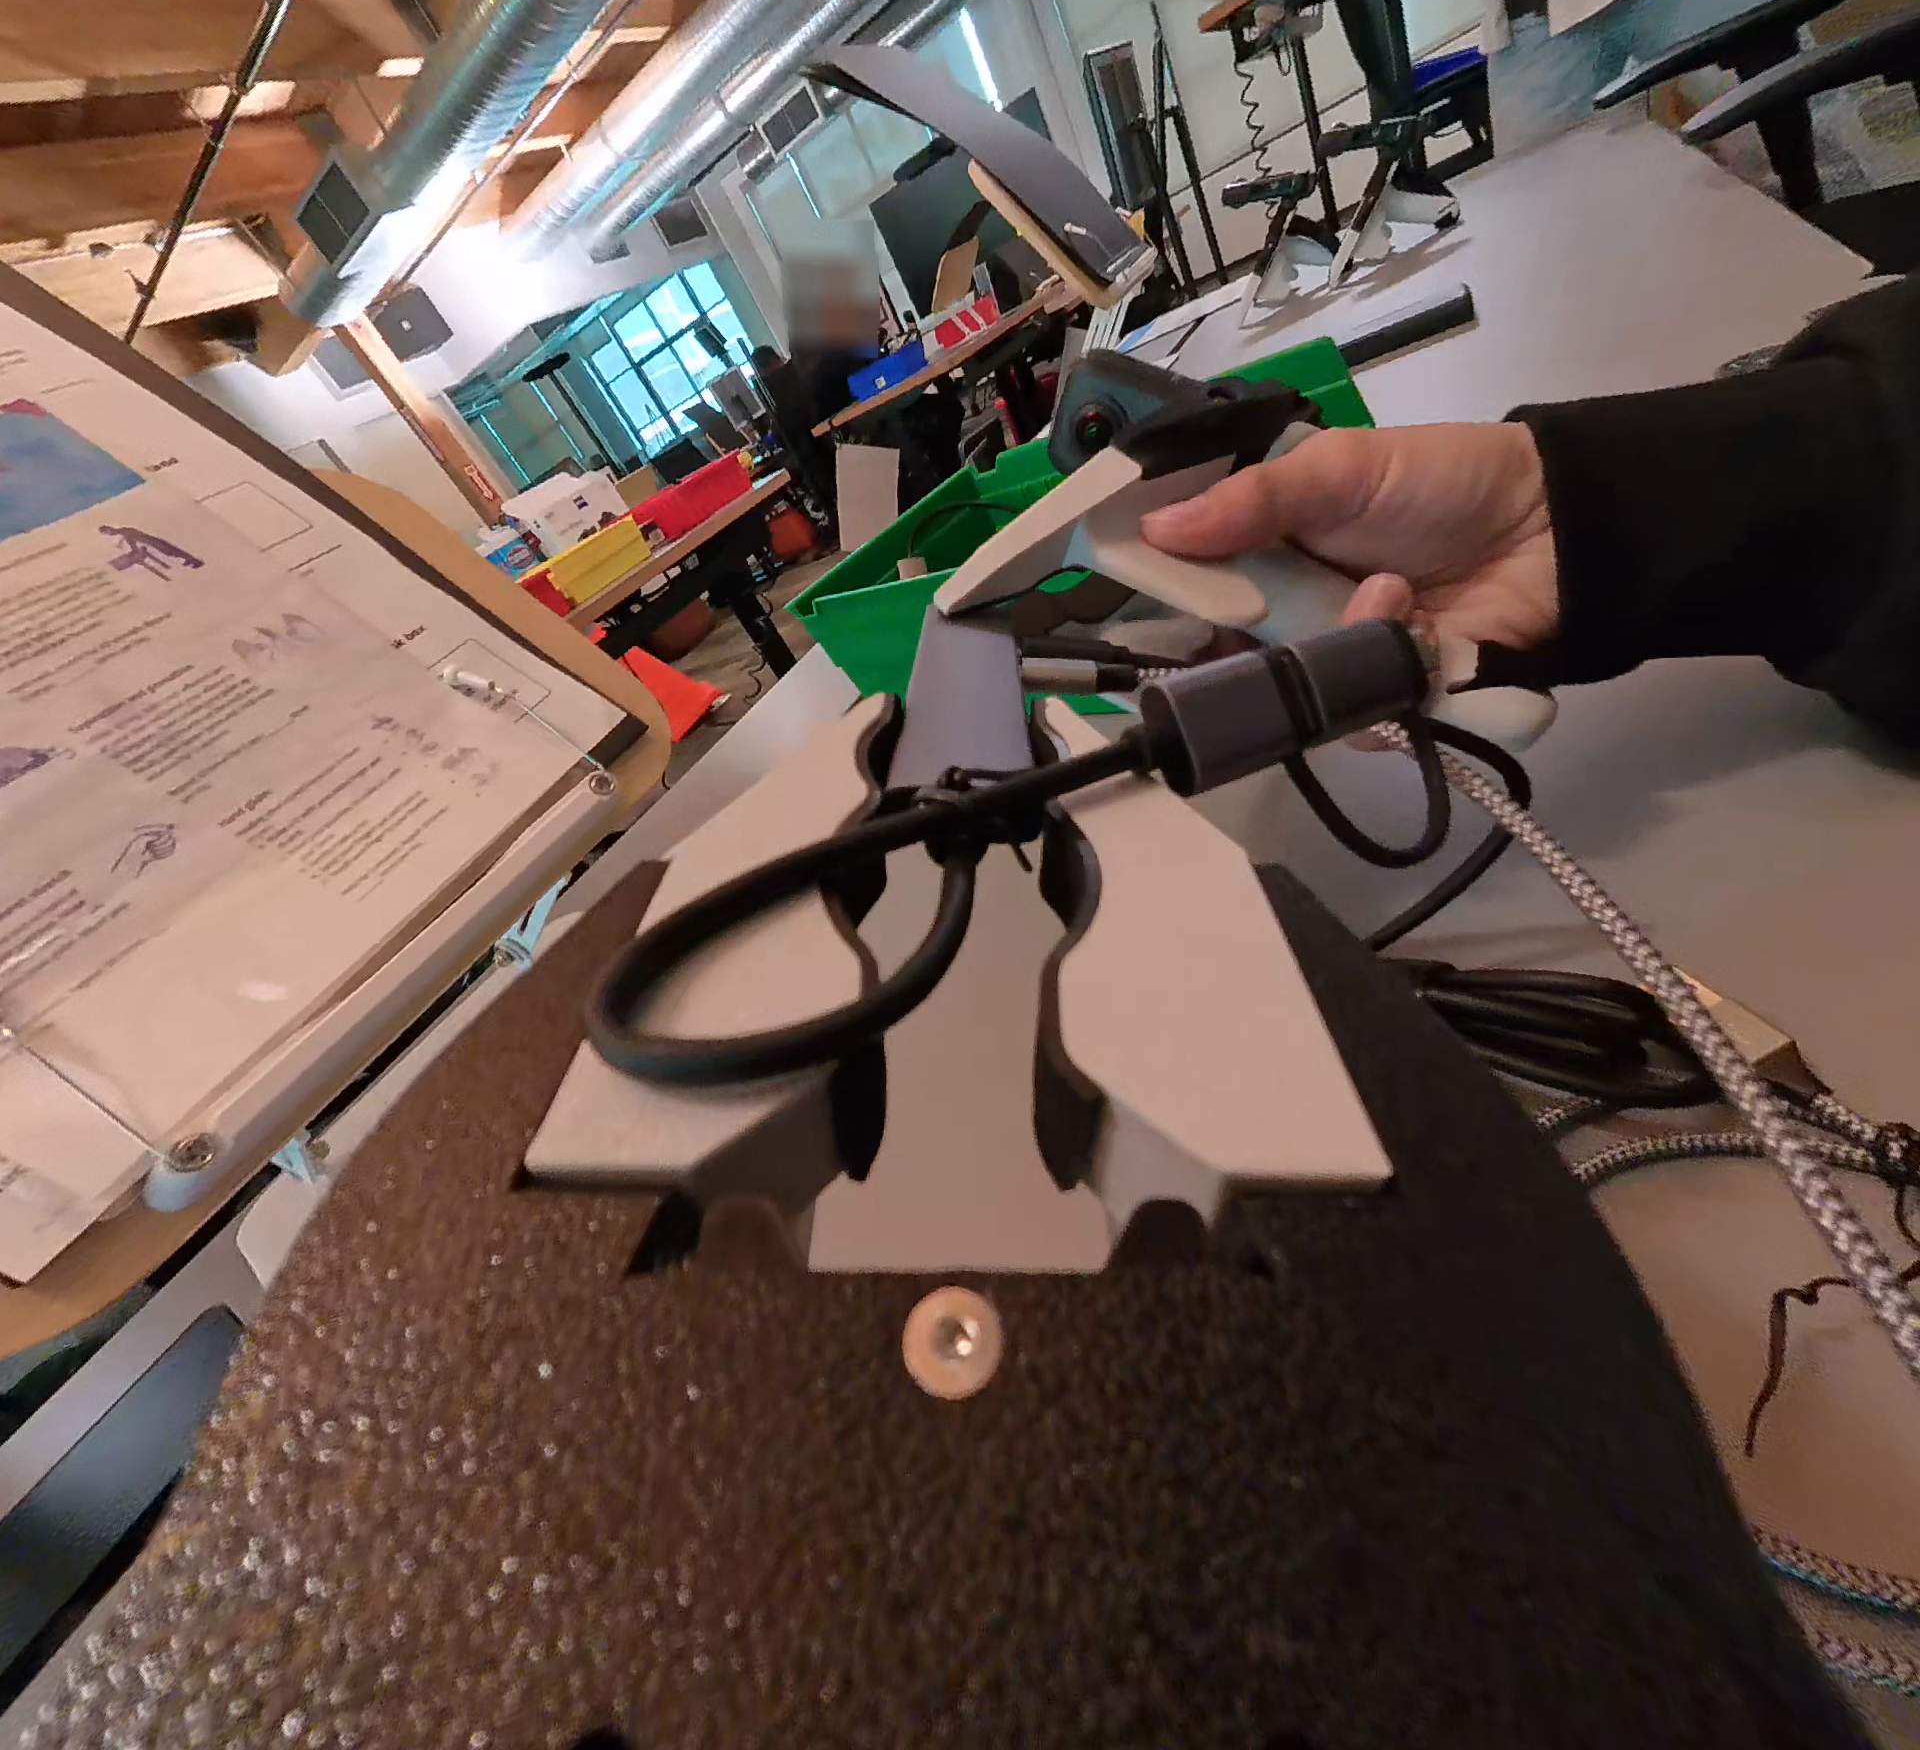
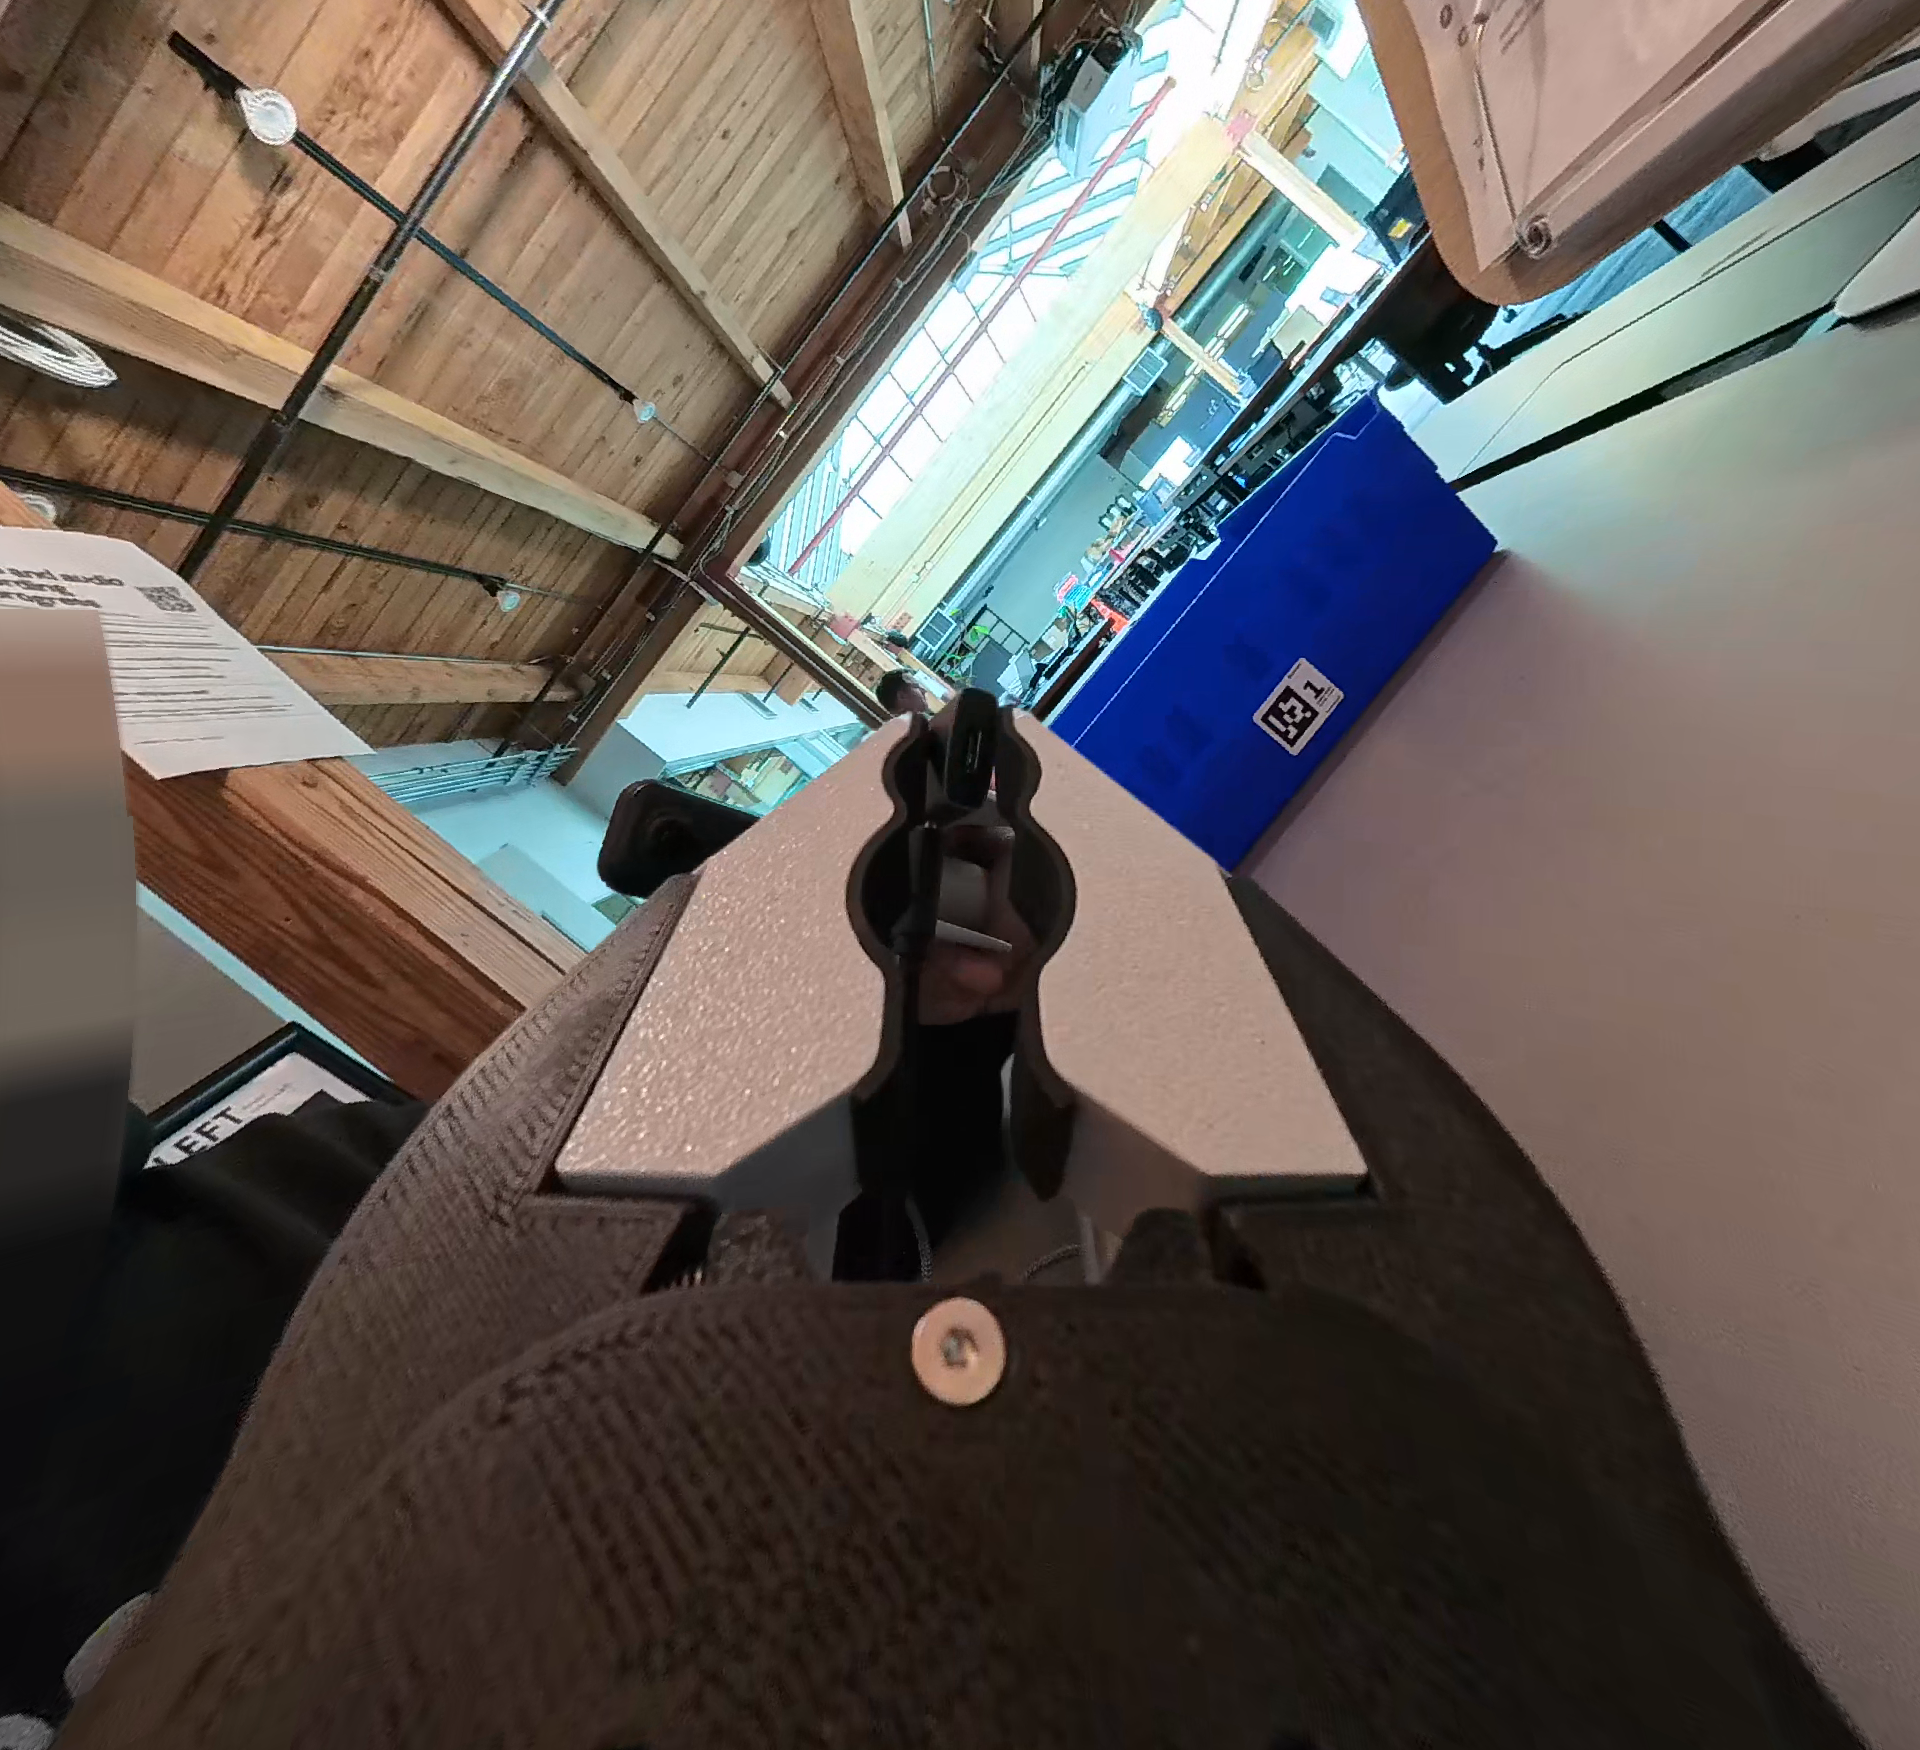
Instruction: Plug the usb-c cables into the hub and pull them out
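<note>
In the left wrist view, my left gripper is shut on a flat grey hub that stands up between its fingers. The hub's black lead loops over the left finger, bound with a tie, and runs to a dark plug body. A hand holds my right gripper, whose tips meet the hub's top end. In the right wrist view, my right gripper is shut on a black usb-c plug, its open end facing away. Silver plugs show just behind the hub.
A grey-white braided cable and black cables lie on the grey table at the right. A green bin stands behind the hub. An instruction board stands at the left. A blue bin sits ahead of the right gripper. People stand far back. The gap from one gripper's tips to the other's is roughly 4 centimetres.
</note>
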`<state>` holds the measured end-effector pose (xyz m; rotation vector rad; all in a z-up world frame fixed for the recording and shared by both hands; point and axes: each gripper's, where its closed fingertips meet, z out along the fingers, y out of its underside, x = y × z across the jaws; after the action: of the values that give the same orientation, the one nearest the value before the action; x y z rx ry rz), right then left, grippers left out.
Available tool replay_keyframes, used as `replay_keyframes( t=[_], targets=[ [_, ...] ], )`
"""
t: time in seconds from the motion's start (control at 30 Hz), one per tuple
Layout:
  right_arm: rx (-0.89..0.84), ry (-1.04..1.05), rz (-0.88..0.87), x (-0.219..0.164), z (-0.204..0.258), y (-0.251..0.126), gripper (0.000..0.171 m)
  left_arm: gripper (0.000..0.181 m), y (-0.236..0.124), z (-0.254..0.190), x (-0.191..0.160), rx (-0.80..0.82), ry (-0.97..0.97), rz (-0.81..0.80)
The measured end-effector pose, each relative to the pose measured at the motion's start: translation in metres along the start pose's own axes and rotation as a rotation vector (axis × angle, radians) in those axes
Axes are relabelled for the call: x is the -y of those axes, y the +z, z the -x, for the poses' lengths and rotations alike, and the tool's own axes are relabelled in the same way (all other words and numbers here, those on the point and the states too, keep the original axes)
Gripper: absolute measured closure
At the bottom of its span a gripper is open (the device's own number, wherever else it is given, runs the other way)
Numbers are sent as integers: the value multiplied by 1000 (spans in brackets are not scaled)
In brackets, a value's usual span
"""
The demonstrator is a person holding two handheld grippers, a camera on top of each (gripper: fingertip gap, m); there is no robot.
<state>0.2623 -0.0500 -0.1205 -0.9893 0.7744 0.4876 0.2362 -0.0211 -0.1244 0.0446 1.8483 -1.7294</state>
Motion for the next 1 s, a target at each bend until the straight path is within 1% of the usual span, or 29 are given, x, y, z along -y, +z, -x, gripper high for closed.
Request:
replay_keyframes(
  t=[0.2, 0.4, 0.47, 0.6, 0.63, 0.67, 0.7, 0.77, 0.8, 0.83, 0.9, 0.97, 1.0],
  targets=[
    [-33, -29, -13, 3, -4, -2, 160, 159, 3, 0, -7, 12, -5, 37],
    [-70, -58, -7, 1, -9, -1, 160, 160, 3, 2, -13, -7, -66, 62],
    [-58, -64, -14, 2, -7, 0, 160, 160, 2, 3, -12, -3, -71, 60],
    [-89, -154, -50, 8, -7, 1, 159, 160, 6, 5, -10, 38, -74, 58],
    [-114, -202, -63, 10, -8, 1, 156, 160, 6, 7, -9, 63, -66, 64],
    [-145, -267, -83, 13, -8, 0, 146, 160, 6, 12, -10, 100, -58, 70],
    [-184, -341, -101, 16, -7, 0, 132, 160, 4, 18, -10, 135, -52, 72],
    [-248, -527, -80, 16, -2, 2, 122, 160, -1, 32, -13, 210, -61, 82],
    [-277, -629, -46, 12, -1, 4, 122, 157, -4, 38, -14, 241, -63, 81],
    [-296, -733, -2, 5, 1, 7, 125, 157, -6, 43, -15, 266, -64, 84],
    [-333, -926, 62, -6, 4, 16, 125, 158, -9, 49, -18, 312, -36, 101],
    [-394, -1080, 96, -13, 1, 22, 135, 158, -10, 51, -18, 334, -21, 105],
    [-420, -1126, 100, -15, 0, 24, 143, 158, -10, 51, -18, 339, -7, 106]
  ],
)
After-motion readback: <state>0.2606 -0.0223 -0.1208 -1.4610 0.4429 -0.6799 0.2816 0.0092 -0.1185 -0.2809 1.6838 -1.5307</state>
